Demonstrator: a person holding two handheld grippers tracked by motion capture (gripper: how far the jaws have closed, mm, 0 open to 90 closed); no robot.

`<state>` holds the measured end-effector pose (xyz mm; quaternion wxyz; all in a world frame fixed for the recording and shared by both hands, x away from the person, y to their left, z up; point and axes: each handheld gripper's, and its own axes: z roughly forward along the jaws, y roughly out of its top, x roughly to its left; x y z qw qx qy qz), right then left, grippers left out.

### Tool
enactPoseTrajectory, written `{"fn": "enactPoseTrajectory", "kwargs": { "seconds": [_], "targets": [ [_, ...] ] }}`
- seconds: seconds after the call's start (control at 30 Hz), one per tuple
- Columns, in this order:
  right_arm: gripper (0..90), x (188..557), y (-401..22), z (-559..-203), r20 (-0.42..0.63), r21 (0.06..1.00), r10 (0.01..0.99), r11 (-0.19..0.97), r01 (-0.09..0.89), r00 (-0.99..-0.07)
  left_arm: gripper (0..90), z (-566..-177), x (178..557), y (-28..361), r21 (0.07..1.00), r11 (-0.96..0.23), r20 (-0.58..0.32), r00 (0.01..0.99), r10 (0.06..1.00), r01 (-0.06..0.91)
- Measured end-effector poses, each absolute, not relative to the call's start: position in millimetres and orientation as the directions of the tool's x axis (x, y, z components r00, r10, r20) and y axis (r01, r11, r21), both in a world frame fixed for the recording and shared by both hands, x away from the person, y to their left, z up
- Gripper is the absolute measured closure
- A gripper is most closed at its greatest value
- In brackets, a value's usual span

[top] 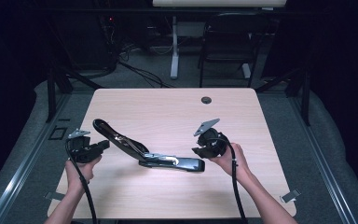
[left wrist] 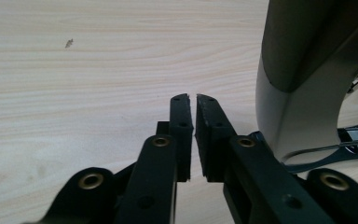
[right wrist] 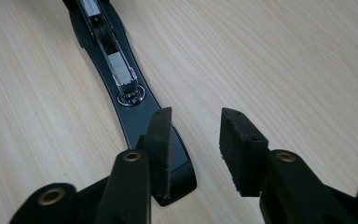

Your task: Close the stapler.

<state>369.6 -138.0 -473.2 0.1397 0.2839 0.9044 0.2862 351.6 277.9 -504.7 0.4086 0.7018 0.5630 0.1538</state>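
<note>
Stapler opened flat between left gripper, jaws together, and right gripper, jaws apart, unclamped.

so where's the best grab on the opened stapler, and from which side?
Probably the flat base end of the stapler, coming in from the right, where the right claw already sits. That end lies flat on the table and is thin enough to fit between the jaws. The raised top arm stands tilted near the left claw, a second hold.
</note>
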Motion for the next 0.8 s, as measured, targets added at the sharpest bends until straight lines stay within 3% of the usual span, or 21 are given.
{"fn": "enactPoseTrajectory", "kwargs": {
  "seconds": [0.23, 0.33, 0.67, 0.8],
  "targets": [
    [84.7, 368.9, -136.2, -473.3, -0.1, 0.598, 0.59, 0.679, 0.426, -0.801, 90.0, -500.1, 350.4, 272.9, 0.786, -0.055, -0.189, 0.323, 0.927, 0.616],
    [88.1, 367.6, -134.7, -472.1, -0.113, 0.599, 0.588, 0.684, 0.417, -0.801, 90.0, -495.8, 348.1, 272.7, 0.805, -0.055, -0.171, 0.32, 0.932, 0.59],
    [90.0, 363.4, -129.7, -467.3, -0.139, 0.637, 0.584, 0.671, 0.38, -0.8, 90.0, -487.3, 345.6, 260.0, 0.849, -0.102, -0.112, 0.365, 0.924, 0.519],
    [90.0, 364.0, -127.9, -468.3, -0.125, 0.648, 0.586, 0.66, 0.381, -0.801, 90.0, -486.9, 345.6, 259.3, 0.851, -0.07, -0.147, 0.364, 0.92, 0.52]
  ]
}}
